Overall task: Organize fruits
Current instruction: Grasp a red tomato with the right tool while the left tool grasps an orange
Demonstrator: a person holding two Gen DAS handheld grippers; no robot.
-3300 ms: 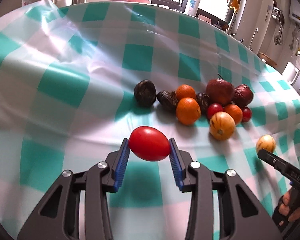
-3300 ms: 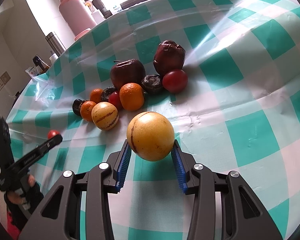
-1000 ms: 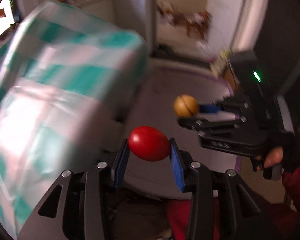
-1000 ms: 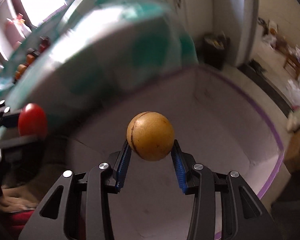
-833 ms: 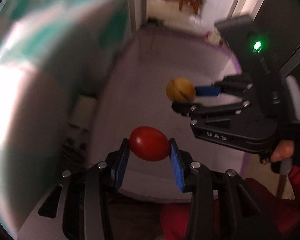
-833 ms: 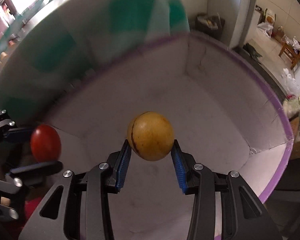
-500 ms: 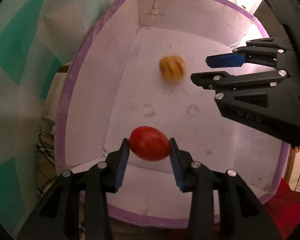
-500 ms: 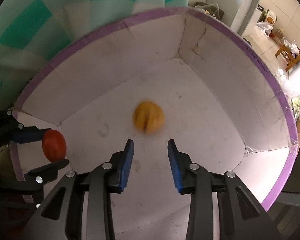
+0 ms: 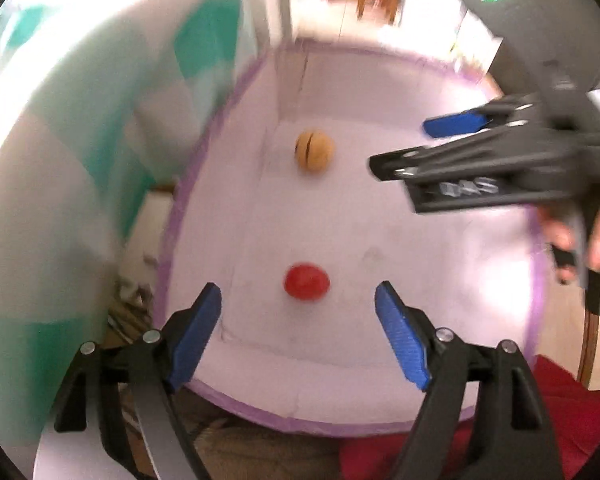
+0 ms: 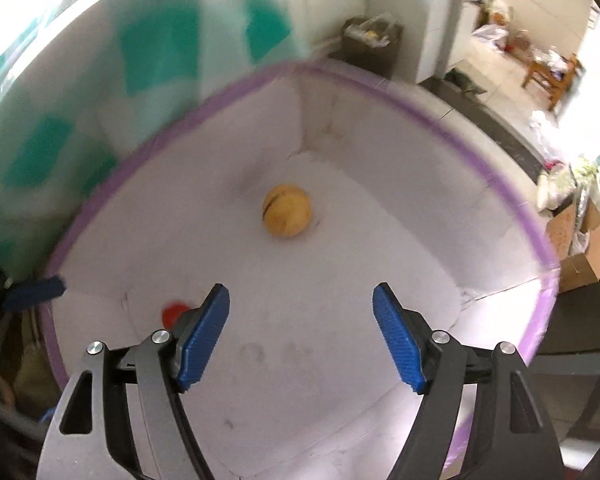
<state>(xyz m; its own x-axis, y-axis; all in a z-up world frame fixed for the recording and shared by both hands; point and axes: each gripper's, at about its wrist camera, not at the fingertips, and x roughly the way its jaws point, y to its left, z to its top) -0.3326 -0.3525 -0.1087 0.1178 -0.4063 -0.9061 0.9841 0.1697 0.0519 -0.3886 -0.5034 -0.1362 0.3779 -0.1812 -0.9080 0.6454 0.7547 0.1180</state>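
1. A red fruit [image 9: 306,287] is seen lying on the pale floor of a white box [image 9: 420,264] with a purple rim, low in the middle of the left wrist view. A yellow-brown fruit [image 9: 314,155] with a dark seam lies apart from it, higher in the frame near a far corner.
2. The left gripper [image 9: 298,332] is held above the box with its jaws opening; nothing is between the blue pads, and the red fruit is seen beyond the gap.
3. The right gripper [image 10: 301,338] is likewise opening with nothing gripped. In its view the yellow-brown fruit [image 10: 287,210] lies at centre, while the red fruit [image 10: 173,313] is partly hidden behind the left jaw.
4. A table covered with a teal and white checked cloth [image 10: 100,80] fills the upper left of both views, blurred.
5. A tiled floor, a wooden chair [image 10: 552,76] and a cardboard carton [image 10: 576,248] are made out at the right of the right wrist view.
6. Raised lettering on the right gripper's body in the left wrist view is too blurred to be read.
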